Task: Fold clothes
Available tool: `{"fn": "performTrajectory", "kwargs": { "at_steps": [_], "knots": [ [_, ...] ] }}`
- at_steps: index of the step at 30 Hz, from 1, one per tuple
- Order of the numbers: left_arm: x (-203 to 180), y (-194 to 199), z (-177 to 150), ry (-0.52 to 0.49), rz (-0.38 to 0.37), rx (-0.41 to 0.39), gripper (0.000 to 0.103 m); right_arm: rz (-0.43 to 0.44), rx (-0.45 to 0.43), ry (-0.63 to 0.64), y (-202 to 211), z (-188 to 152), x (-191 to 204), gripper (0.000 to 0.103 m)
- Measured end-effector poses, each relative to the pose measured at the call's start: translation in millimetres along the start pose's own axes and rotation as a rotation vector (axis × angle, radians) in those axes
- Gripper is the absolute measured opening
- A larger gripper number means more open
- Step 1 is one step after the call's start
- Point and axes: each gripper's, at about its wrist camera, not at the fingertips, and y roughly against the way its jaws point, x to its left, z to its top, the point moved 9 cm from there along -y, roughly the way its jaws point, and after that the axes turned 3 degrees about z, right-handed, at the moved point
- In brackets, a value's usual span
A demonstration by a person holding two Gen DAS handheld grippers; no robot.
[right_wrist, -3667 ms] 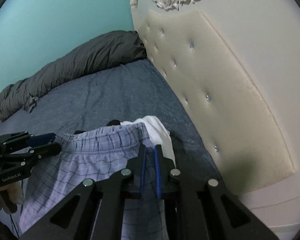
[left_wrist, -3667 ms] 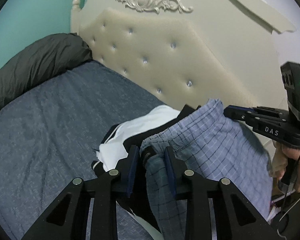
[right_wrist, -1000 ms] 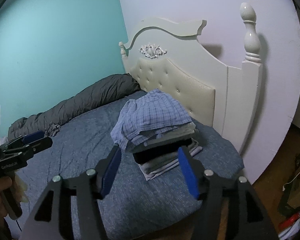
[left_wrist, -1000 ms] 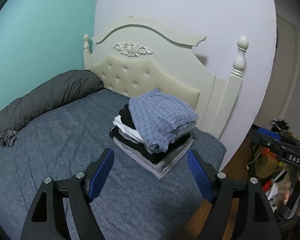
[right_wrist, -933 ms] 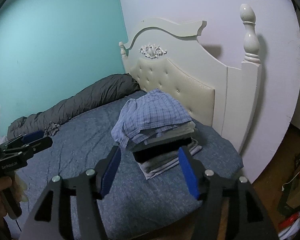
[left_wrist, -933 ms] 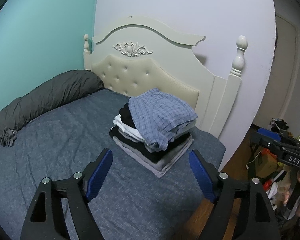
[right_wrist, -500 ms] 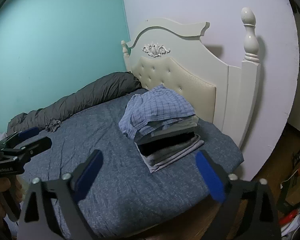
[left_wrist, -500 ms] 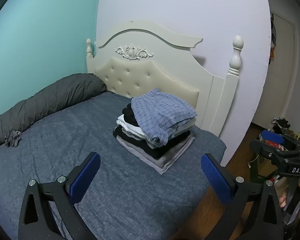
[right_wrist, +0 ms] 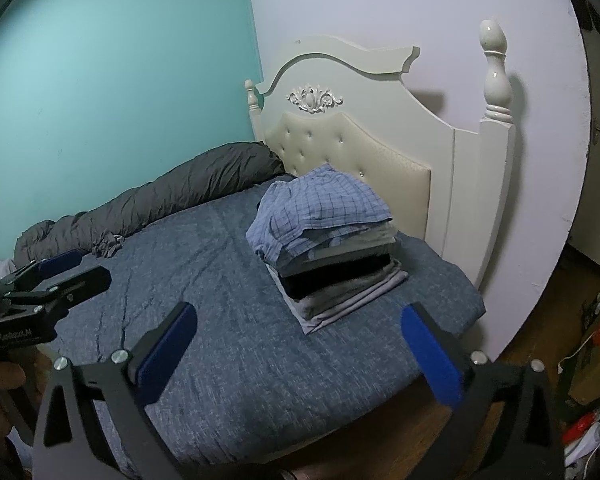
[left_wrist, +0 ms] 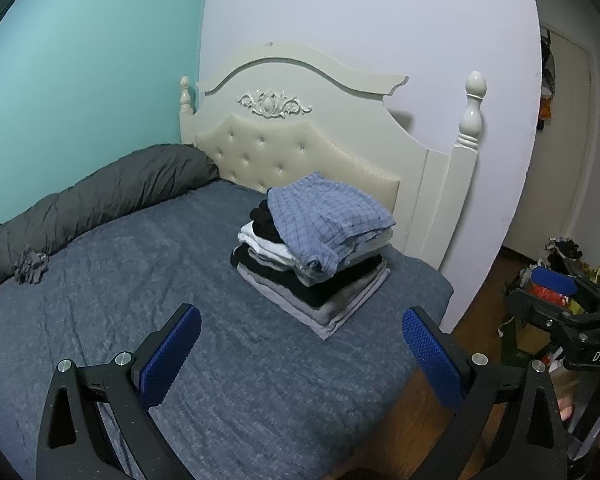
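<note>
Both claws, left claw [left_wrist: 300, 356] and right claw [right_wrist: 296, 352], gape empty; the clothes stack [left_wrist: 312, 256] sits centre frame, ahead of both.

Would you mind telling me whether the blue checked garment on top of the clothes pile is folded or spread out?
Folded, loosely: the blue checked garment sits bunched in layers atop the stack of folded clothes, one edge drooping over the side.
</note>
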Motion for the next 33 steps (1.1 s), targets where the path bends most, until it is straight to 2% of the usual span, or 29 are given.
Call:
{"fn": "performTrajectory", "kwargs": {
  "at_steps": [15,33],
  "knots": [
    [1,15,-13,0.008,0.003,-0.007,0.103,-0.002,-0.001,-0.01,8,-18,7,0.103],
    [0,13,-23,0.003,0.016,0.002,0.103,-0.007,0.016,-0.021,8,-33,6,0.103]
  ]
}}
